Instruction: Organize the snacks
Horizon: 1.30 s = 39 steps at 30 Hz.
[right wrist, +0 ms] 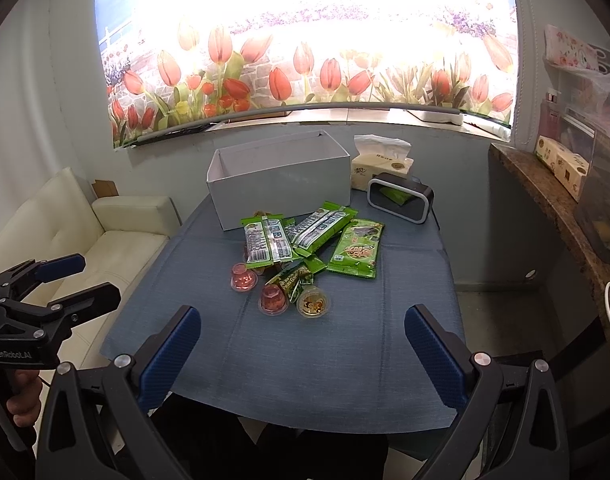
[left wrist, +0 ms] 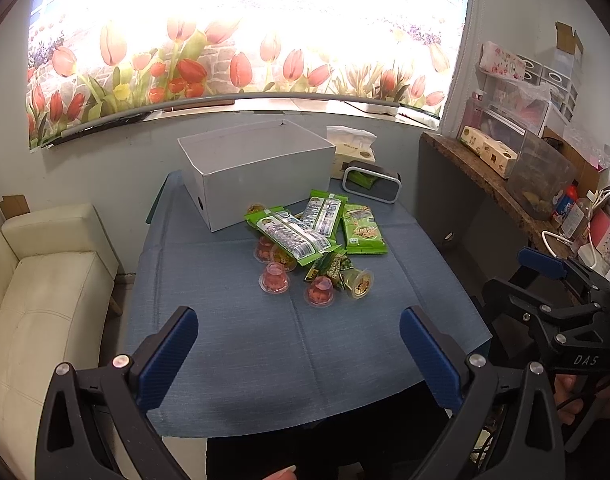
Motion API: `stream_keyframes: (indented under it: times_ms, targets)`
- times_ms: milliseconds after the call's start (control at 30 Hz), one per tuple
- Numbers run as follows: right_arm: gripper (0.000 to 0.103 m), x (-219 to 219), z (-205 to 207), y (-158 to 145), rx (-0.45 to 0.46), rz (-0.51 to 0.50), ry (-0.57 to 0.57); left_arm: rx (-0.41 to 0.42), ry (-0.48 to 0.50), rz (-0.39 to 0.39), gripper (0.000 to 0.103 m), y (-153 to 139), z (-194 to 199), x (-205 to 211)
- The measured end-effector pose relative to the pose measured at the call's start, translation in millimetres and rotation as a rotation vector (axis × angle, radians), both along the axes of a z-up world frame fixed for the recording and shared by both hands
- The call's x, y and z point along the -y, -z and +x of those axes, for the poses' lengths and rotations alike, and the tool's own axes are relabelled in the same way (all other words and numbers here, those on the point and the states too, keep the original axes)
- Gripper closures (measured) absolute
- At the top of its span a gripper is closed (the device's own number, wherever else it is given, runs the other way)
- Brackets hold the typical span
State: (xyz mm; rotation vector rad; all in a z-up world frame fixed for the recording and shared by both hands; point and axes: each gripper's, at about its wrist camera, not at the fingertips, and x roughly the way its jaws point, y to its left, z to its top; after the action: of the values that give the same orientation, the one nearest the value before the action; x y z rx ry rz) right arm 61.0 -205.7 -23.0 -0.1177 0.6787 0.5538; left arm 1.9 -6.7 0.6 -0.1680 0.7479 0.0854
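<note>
Blue cloth is covering the table (left wrist: 233,360), where green snack packets (right wrist: 357,254) and jelly cups (right wrist: 272,300) are lying heaped just before the white open box (right wrist: 281,178). Starting with the nearest cup seems wisest, gripping its sides gently. Left gripper (left wrist: 299,350) and right gripper (right wrist: 303,350) are hovering wide apart, holding nothing.

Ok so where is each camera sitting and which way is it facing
Left wrist: on the left tool, above the table's near edge, facing the snacks and box; the right tool shows at right.
Right wrist: on the right tool, same heading; the left tool shows at left.
Shared: snacks, box, table, both tools open.
</note>
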Motion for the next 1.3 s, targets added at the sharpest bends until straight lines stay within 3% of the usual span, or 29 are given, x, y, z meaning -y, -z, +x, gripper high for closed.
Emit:
stream_keyframes:
  times_ms: [1300]
  targets:
    - [0.000, -4.7, -0.5, 1.5, -0.009, -0.012, -0.011, -0.003, -0.014, -0.003, 0.000, 1.8, -0.8, -4.8]
